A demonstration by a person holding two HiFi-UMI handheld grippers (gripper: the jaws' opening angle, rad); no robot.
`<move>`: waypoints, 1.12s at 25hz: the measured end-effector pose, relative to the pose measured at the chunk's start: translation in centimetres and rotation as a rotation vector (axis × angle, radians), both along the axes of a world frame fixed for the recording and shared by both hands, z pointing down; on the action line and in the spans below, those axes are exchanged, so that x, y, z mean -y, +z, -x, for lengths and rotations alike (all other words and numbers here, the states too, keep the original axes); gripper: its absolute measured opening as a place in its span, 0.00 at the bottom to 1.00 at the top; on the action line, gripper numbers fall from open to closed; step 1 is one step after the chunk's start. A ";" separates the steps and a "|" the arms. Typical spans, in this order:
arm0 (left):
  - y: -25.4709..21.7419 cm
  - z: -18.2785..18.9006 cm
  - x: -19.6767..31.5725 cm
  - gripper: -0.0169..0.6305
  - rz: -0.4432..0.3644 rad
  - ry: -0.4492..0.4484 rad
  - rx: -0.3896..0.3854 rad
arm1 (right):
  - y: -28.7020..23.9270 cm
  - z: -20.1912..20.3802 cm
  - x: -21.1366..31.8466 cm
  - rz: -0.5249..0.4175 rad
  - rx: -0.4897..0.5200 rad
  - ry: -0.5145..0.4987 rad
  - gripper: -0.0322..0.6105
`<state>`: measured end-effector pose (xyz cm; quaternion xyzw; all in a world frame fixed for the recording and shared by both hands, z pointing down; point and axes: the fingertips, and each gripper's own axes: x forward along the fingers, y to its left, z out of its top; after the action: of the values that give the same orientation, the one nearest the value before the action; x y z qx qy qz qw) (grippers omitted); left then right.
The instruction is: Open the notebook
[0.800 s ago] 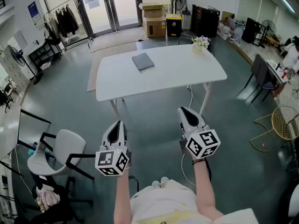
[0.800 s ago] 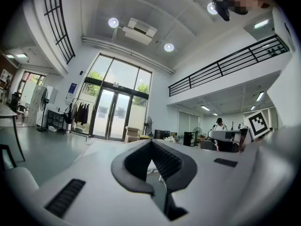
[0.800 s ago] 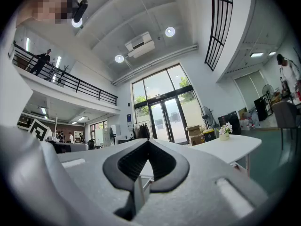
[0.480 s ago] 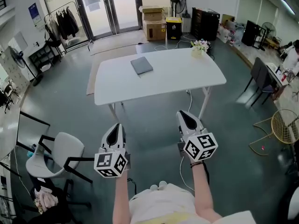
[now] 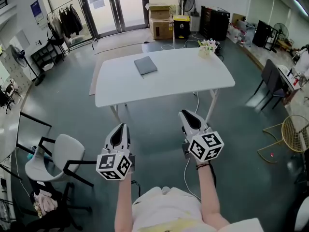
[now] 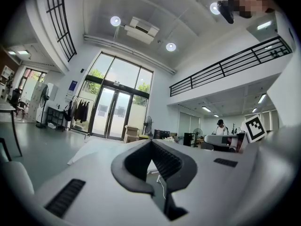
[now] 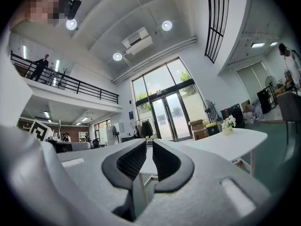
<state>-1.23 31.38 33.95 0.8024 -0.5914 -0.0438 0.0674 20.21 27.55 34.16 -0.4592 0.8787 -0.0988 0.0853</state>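
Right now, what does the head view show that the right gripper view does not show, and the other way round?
Only the head view shows the closed grey notebook lying on the white table and the white chair at the left. Only the right gripper view shows the ceiling lights, the balcony railing, and the narrow, empty gap between the jaws of the right gripper. Both show that table, the flowers on it, the cardboard boxes and the glass doors.

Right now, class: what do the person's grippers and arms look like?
Both the left gripper and right gripper have white tapered shells with black ribbed pads. Each carries a white cube of black square markers. The arms are bare; a dark band circles the right wrist.
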 end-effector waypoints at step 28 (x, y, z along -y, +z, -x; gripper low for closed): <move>3.5 5.0 20.7 0.03 0.090 0.058 -0.054 | 3.3 4.7 20.1 0.082 0.005 0.105 0.27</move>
<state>-6.26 10.73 37.44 0.8138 -0.5673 -0.0370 0.1205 15.47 7.48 37.43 -0.5074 0.8484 -0.1314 0.0735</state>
